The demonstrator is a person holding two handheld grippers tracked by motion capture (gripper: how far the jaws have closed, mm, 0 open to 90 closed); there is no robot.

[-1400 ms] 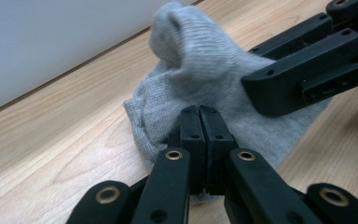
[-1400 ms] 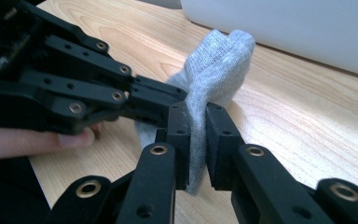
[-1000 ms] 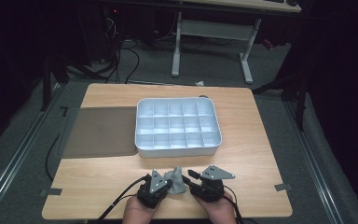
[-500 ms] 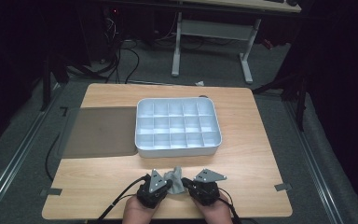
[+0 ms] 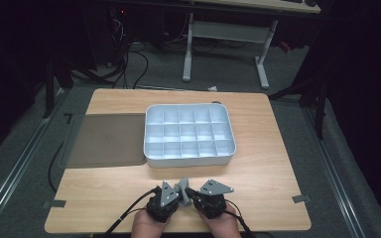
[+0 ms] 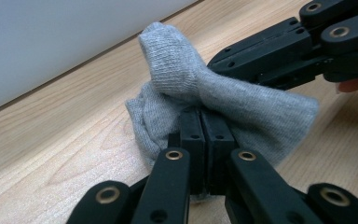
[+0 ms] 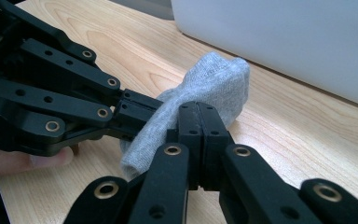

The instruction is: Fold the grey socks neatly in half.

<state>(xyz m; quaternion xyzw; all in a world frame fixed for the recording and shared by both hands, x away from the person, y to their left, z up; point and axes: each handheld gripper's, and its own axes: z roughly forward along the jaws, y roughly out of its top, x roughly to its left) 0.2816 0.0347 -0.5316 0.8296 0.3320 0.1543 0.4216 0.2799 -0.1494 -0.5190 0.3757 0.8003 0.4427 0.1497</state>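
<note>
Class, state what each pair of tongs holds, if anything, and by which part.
Both grip the grey sock: the left tongs pinch one end of it, the right tongs the other, near the wooden table's front edge.

Dim room; grey carpet floor [image 5: 25, 198]; white-legged desk [image 5: 225, 30] behind; floor cables [image 5: 124, 64].

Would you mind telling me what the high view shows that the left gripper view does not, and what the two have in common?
High view alone: the whole white compartment tray with its grid of cells, the dark mat beside it, both of the person's hands at the near table edge, and the floor with cables and desk legs beyond.
Left gripper view alone: the knit texture of the grey sock and how the left gripper and right gripper each clamp it.
Both: the sock between the two grippers, the wooden table, and the tray's wall.
</note>
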